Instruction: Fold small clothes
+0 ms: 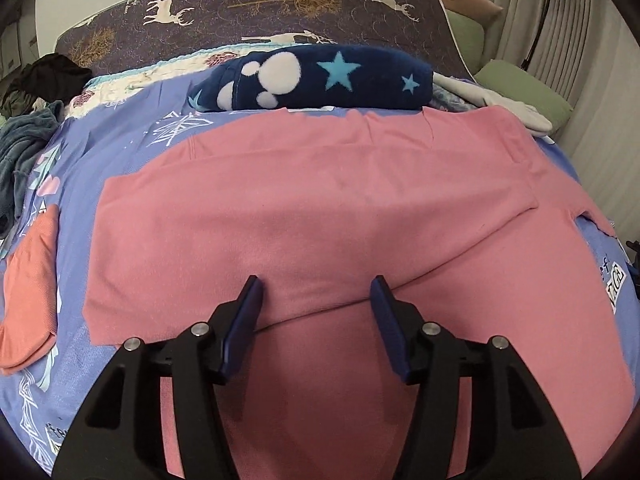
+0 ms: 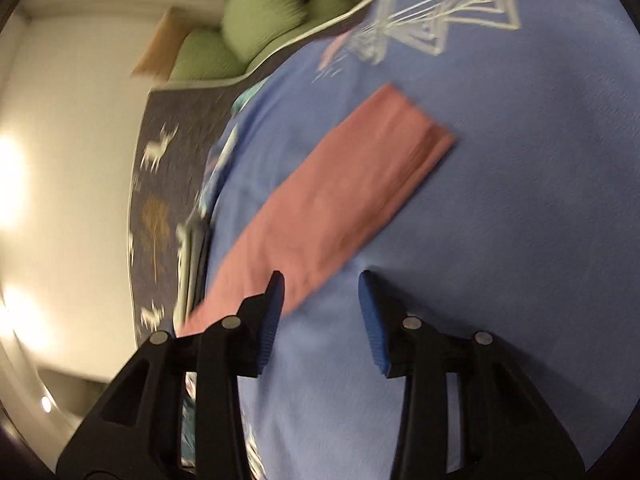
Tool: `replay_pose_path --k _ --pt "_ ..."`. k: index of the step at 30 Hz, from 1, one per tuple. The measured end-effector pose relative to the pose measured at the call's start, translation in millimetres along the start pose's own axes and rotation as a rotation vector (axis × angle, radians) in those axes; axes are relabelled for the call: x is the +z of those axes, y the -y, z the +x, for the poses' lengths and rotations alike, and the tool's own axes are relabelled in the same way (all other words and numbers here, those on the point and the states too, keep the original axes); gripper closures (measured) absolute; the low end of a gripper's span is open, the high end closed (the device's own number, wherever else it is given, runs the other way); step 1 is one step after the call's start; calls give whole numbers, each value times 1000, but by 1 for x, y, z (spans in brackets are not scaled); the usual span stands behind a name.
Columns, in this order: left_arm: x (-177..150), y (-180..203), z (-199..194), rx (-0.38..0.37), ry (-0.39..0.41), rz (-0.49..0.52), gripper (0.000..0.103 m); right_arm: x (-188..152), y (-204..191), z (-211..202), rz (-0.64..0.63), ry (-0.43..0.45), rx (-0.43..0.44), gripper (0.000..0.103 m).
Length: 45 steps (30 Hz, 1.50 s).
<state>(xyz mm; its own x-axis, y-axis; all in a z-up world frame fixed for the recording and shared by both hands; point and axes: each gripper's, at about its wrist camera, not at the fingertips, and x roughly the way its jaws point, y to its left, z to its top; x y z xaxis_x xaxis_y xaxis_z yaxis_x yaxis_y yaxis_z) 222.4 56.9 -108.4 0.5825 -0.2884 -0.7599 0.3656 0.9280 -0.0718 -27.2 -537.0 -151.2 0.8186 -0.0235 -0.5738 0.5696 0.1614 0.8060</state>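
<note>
A pink garment (image 1: 320, 216) lies spread flat on the blue patterned bedsheet (image 1: 120, 144), with one part folded over diagonally across its lower half. My left gripper (image 1: 316, 292) is open and empty, hovering just above the fold edge. In the blurred right wrist view, a pink sleeve (image 2: 340, 200) stretches diagonally over the blue sheet (image 2: 500, 200). My right gripper (image 2: 320, 292) is open and empty, its left finger (image 2: 272, 312) at the sleeve's near part.
A navy blanket with stars (image 1: 316, 80) lies beyond the garment. An orange folded cloth (image 1: 32, 292) sits at the left, dark clothes (image 1: 36, 92) at the far left. Green pillows (image 1: 524, 88) and a grey-white cloth (image 1: 504, 108) lie at the right. Headboard (image 1: 256, 4) behind.
</note>
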Motion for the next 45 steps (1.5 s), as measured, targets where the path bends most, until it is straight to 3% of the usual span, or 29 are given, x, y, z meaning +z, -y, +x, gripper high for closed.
replay_pose_path --k 7,8,9,10,13,14,16,18,21,24,27,30,33,40,43,45 --pt "-1 6 -1 42 0 28 45 23 2 24 105 72 9 58" --pt "-1 6 -2 42 1 25 45 24 1 25 104 83 -5 70" --pt "0 5 -3 38 4 13 46 26 0 28 101 87 -23 90" --pt "1 3 -5 32 8 -9 49 27 4 30 105 78 -25 98" --pt "8 -1 -15 -74 42 -100 80 25 -3 29 83 72 1 99" --pt "13 -1 -20 -150 70 -129 82 22 -18 26 30 88 14 99" --pt "26 7 -27 -220 119 -134 82 13 -59 22 -87 102 60 99" --pt "35 19 -25 -245 126 -114 82 -7 -104 24 -197 79 136 99" --pt "41 30 -10 -270 94 -117 82 -67 -192 39 -413 -15 297 99" --pt "35 32 7 -294 53 -150 82 -136 -253 61 -563 -149 436 99" --pt "26 30 12 -318 36 -164 82 -200 -287 84 -690 -264 497 99" --pt "19 19 4 -362 53 -187 80 -270 -307 118 -842 -406 500 99" --pt "16 2 -5 -394 85 -228 72 -315 -306 146 -967 -478 435 99" --pt "14 -23 -12 -545 120 -358 62 -350 -268 171 -1071 -574 316 99" --pt "19 -22 -8 -601 107 -390 59 -358 -261 167 -1127 -561 306 95" --pt "22 -16 -6 -590 98 -374 57 -369 -259 159 -1178 -539 302 90"
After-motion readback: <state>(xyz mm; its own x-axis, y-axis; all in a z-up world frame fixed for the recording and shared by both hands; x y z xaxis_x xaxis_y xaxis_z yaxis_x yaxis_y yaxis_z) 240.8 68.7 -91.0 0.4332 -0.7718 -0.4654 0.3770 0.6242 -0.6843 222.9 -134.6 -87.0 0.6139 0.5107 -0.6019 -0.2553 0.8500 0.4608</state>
